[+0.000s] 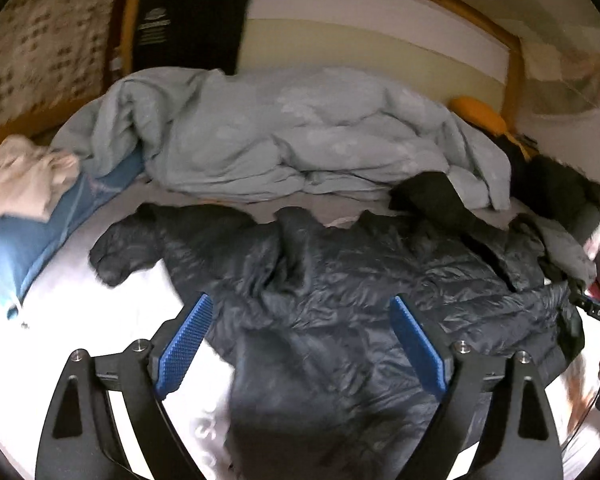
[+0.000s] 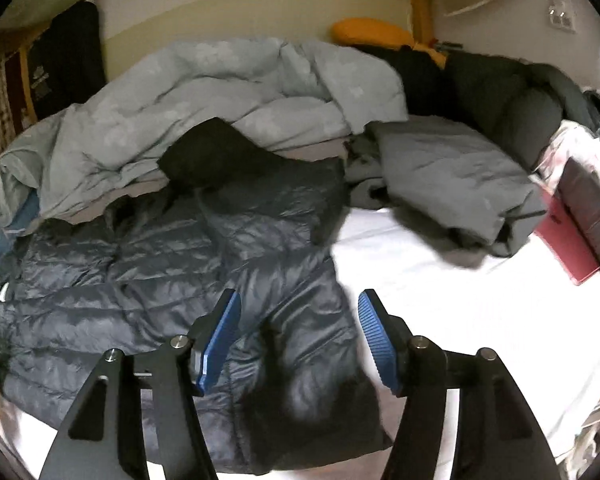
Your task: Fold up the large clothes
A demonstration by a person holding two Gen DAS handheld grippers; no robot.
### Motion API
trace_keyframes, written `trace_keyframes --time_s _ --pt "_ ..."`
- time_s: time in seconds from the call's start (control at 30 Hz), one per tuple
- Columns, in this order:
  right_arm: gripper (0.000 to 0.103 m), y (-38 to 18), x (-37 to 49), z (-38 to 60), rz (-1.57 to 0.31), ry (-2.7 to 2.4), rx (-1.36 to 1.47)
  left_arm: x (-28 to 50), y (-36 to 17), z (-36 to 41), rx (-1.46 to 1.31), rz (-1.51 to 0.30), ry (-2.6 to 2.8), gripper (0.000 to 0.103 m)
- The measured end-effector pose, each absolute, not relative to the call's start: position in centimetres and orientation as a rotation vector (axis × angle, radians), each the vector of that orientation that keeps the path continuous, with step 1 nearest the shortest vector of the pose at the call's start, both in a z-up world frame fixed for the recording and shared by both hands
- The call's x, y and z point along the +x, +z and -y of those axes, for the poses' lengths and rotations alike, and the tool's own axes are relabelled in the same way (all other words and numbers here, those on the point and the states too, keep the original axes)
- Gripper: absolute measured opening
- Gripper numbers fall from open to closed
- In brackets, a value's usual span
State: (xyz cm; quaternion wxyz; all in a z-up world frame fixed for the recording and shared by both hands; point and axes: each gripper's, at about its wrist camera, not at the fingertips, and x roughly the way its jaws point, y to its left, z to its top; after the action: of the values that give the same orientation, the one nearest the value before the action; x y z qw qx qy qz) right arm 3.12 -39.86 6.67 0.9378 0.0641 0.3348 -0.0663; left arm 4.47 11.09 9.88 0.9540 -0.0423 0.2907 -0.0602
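**A puffy jacket waiting to be folded**

Our left tool (image 1: 300,340) has its blue pads wide apart with nothing between them. It hangs above the dark puffy jacket (image 1: 340,280) and tips down toward it. Our right tool (image 2: 298,338) is also apart and holds nothing. It tips down over the jacket's edge that lies toward the right side of the bed (image 2: 480,300).

The jacket lies spread out on the white sheet, near the front edge of the bed. One sleeve (image 1: 120,252) sticks out toward the left side of the bed.

We think the jacket is light, soft and squashy. Its shiny skin looks slippery, so a thin pinch could slide off. We would grab a thick seam, like the hem or the shoulder, and squeeze well.

Farther back lies a pale blue blanket (image 1: 280,140) in a heap. A folded grey coat (image 2: 452,180) sits toward the right side of the bed.
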Motion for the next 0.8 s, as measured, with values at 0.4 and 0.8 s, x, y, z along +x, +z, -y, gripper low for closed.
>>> trace_keyframes --time_s 0.4,0.8 --pt "0.087 6.8 2.8 37.7 -0.565 -0.238 0.005 11.0 3.7 -8.9 -0.025 -0.717 -0.159 0.089" --pt "0.087 9.3 15.2 31.6 -0.717 -0.05 -0.088 14.9 -1.7 -8.6 0.009 -0.816 -0.115 0.093"
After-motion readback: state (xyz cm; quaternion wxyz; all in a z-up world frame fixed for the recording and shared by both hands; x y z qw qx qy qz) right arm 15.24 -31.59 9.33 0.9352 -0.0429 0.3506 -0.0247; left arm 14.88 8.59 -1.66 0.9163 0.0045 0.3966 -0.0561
